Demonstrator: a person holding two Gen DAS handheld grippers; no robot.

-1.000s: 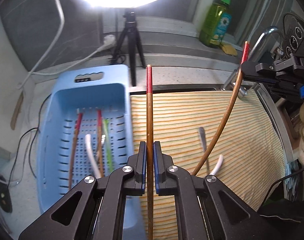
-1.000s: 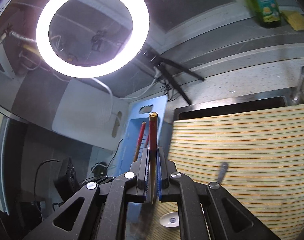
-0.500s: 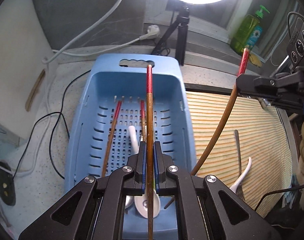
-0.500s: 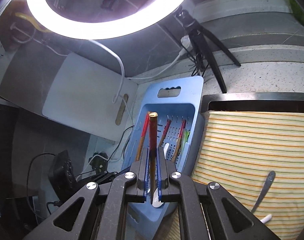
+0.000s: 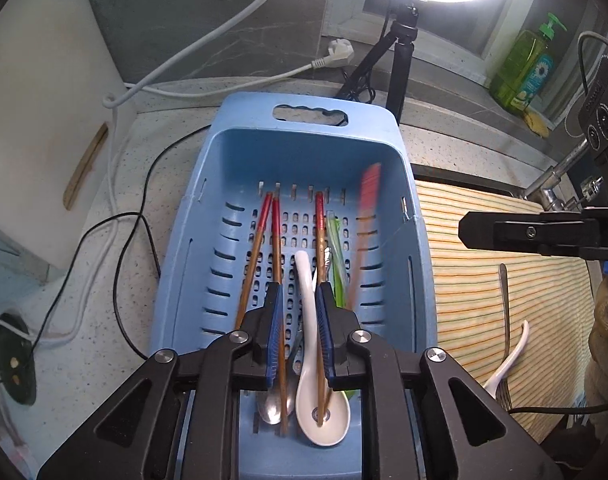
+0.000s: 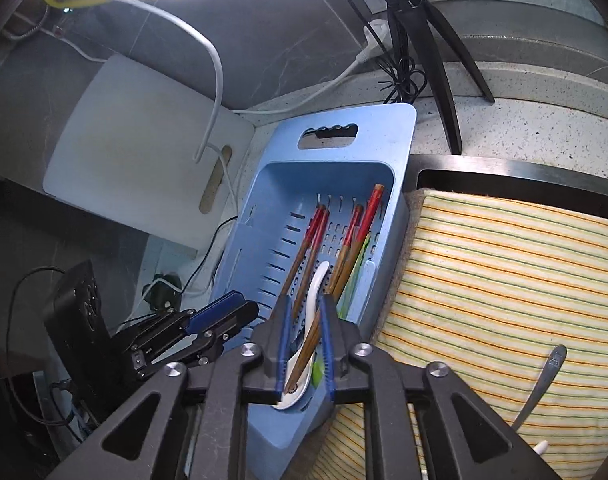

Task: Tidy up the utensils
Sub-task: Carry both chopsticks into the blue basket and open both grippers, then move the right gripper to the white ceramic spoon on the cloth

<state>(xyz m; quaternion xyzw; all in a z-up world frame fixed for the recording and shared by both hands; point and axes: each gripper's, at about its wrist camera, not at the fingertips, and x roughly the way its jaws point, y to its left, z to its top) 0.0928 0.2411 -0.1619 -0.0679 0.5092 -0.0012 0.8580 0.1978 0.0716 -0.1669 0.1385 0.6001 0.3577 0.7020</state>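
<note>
I am holding both tongs over the pale blue slotted plastic basket point(image 5: 396, 152), which is my landmark here. The jaws of my left tongs point(image 5: 298, 330) have just been opening and are standing slightly apart; nothing is clamped between them now, and the red-tipped wooden chopstick point(image 5: 275, 240) I was carrying is lying loose on the basket floor, right beside another one. My right tongs point(image 6: 306, 346) have just been opening as well, with a small gap between the jaws, and their red-tipped brown chopstick point(image 6: 366, 220) is leaning against the basket's wall nearest the cloth; in the left view it is showing only as a blur, so I judge it is dropping or sliding. I am tilting both tongs down into the basket so the sticks land lengthwise beside the white ceramic soup spoon point(image 5: 310, 320) and the green plastic utensil point(image 5: 336, 248). Outside the basket, on the yellow striped cloth point(image 5: 464, 280) over the sink, a steel fork point(image 5: 504, 304) and a second white spoon point(image 5: 512, 354) are still waiting, so I judge the sorting unfinished.
</note>
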